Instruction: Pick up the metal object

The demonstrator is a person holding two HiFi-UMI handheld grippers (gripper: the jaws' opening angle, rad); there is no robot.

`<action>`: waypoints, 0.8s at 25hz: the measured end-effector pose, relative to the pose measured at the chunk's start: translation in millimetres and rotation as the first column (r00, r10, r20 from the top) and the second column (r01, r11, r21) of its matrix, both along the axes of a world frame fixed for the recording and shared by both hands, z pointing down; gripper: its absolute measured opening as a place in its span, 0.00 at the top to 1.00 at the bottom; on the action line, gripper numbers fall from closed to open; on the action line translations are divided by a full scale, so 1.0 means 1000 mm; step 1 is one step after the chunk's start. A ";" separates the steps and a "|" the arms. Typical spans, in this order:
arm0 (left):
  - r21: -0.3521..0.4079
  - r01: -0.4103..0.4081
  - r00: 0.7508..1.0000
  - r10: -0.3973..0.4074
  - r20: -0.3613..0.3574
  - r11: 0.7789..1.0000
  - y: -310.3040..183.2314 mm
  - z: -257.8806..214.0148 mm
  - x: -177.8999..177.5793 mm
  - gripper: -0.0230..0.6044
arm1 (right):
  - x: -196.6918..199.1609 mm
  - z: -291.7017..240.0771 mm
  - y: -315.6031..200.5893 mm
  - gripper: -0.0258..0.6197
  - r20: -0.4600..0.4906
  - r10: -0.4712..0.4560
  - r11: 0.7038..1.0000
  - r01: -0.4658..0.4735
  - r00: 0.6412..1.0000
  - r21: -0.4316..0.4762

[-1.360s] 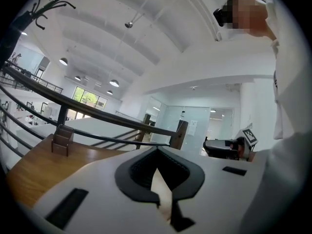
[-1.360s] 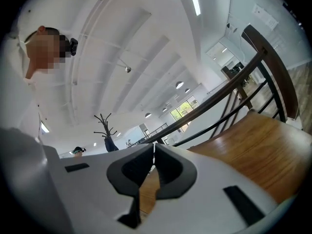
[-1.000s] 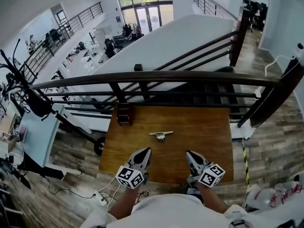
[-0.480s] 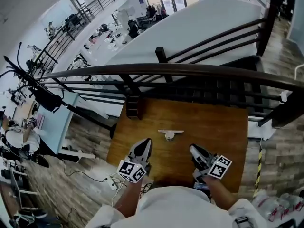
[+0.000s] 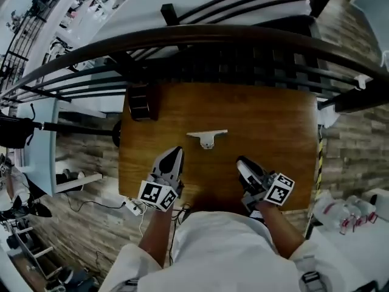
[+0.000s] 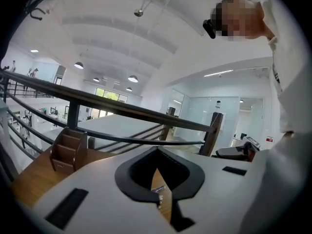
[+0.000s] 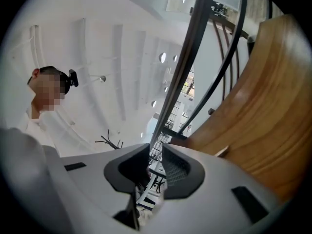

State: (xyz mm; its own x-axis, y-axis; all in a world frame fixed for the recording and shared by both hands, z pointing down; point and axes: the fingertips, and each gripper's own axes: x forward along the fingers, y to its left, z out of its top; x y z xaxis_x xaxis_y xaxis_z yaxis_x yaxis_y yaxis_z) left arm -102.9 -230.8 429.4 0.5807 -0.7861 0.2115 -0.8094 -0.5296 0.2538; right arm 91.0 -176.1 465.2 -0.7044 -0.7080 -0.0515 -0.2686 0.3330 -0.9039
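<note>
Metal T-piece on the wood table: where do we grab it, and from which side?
On the metal object, probably take the short stub. It sticks out toward the person from the long crossbar, which runs left to right and lies low on the table. Come from the near edge, with one jaw either side of the stub. The crossbar looks too flat to get under.

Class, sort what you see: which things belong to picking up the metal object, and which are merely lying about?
For the job: metal object; wooden table under it; left gripper, shut; right gripper, jaws just opening, nothing between.

Lying about: stepped wooden stand at the table's corner; dark railing; power strip on the floor.
</note>
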 end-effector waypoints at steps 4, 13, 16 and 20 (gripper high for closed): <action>-0.066 -0.049 0.998 0.046 -0.032 0.997 -0.014 0.038 -0.003 0.94 | -0.019 0.033 -0.004 0.80 0.063 0.033 0.989 -0.024 0.997 -0.145; -0.138 -0.107 0.991 0.095 -0.089 0.985 -0.034 0.126 0.005 0.94 | -0.038 0.133 -0.024 0.74 0.105 0.090 0.921 -0.042 0.990 -0.387; -0.172 -0.095 0.991 0.076 -0.110 0.980 -0.033 0.150 0.001 0.94 | -0.054 0.156 -0.029 0.74 0.107 0.062 0.893 -0.007 0.992 -0.450; -0.185 -0.086 0.990 0.064 -0.124 0.979 -0.034 0.174 -0.002 0.94 | -0.070 0.181 -0.041 0.73 0.148 0.078 0.853 0.011 0.986 -0.522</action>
